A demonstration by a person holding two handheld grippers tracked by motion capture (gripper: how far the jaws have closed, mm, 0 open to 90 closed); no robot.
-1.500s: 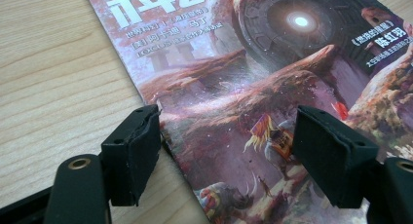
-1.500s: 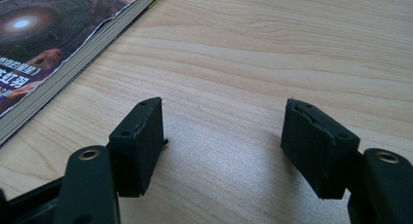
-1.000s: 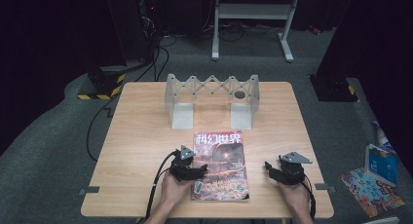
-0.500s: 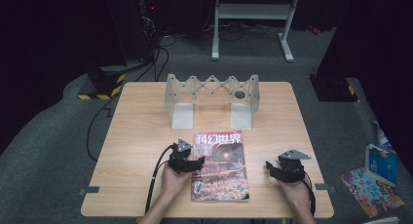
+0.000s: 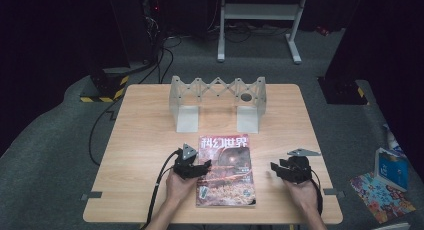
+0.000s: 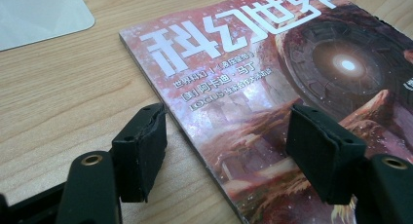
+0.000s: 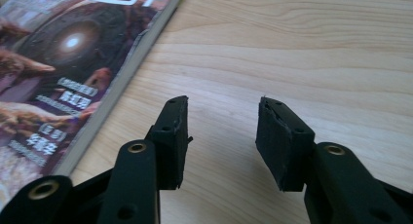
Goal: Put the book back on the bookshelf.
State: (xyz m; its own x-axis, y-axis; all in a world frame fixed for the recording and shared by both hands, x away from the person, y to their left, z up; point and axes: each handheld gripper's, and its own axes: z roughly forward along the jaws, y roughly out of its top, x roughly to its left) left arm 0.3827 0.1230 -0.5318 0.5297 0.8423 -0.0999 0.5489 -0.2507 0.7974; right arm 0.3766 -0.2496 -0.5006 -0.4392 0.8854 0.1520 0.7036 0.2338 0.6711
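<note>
1. The magazine (image 6: pixel 272 87) has a glossy paper cover that catches the light.
2. The table (image 7: pixel 302 53) is pale wood with a smooth, matt grain.
3. The left gripper (image 6: pixel 229 151) and right gripper (image 7: pixel 221 141) look like matt black plastic, their pads rough at the edges.
4. The folding rack (image 5: pixel 217 102) looks like matt grey-white plastic.

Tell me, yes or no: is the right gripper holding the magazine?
No. In the right gripper view, the right gripper has only bare table between its jaws, and the magazine lies off to one side.
</note>
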